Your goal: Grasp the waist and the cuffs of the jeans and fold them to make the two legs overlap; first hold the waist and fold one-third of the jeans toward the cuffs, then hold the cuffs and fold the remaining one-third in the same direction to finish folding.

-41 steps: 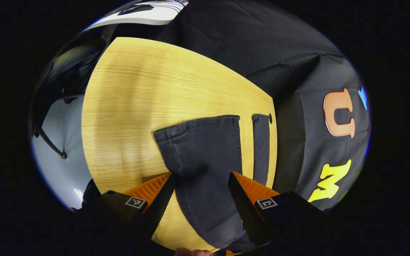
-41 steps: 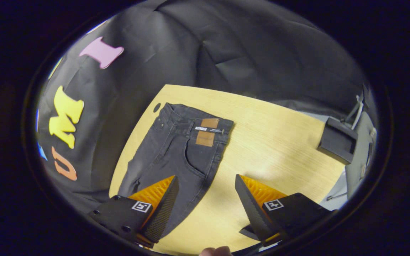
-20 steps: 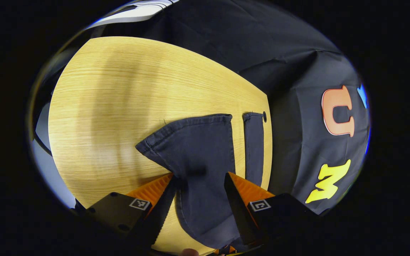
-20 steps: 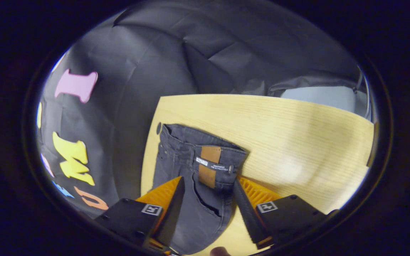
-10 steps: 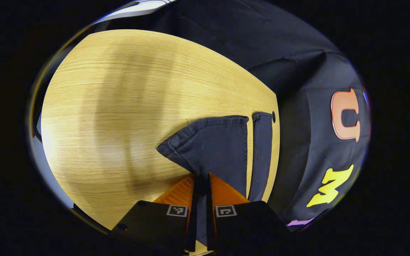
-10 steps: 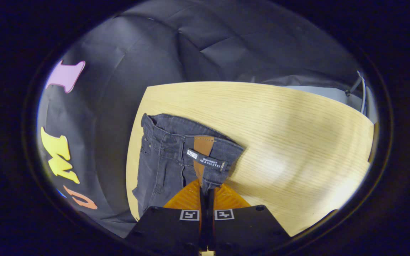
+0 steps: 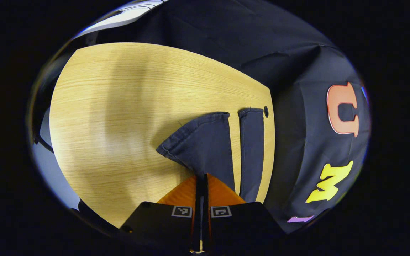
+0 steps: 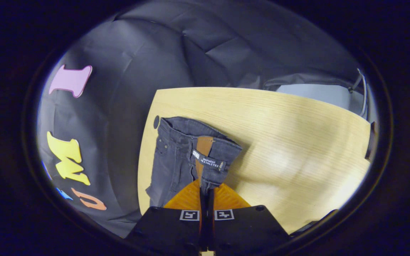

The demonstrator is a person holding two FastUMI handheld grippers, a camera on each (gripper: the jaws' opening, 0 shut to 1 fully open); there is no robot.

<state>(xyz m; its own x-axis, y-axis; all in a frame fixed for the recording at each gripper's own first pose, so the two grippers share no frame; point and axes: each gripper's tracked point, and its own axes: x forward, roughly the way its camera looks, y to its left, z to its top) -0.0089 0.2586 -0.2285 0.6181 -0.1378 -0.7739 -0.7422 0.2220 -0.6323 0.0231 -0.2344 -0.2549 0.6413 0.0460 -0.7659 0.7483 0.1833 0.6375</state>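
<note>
Jeans (image 7: 205, 145) lie on the wooden table (image 7: 119, 106), long axis running along the table edge nearest the black cloth wall (image 7: 297, 71) — cuffs at one end, waist at the other.

Left gripper (image 7: 201, 177) points forward along the near leg, fingers closed together with dark denim pinched between them just behind the cuff (image 7: 190, 133). That cuff is lifted off the table and slewed, its hem corner turned out to the left of the left gripper view; a shadow falls beneath it. Second leg (image 7: 251, 149) lies flat and straight beside it, hem close to a small dark hole (image 7: 266, 111) at the table corner.

Right gripper (image 8: 205, 192) — fingers likewise pressed together on the denim at the waist (image 8: 198, 142), just below the brown patch (image 8: 204, 145) and the small label (image 8: 210, 161). Waistband here is raised and bunched toward the fingers; the far half of the waist rests flat on the table near the wall-side edge.
</note>
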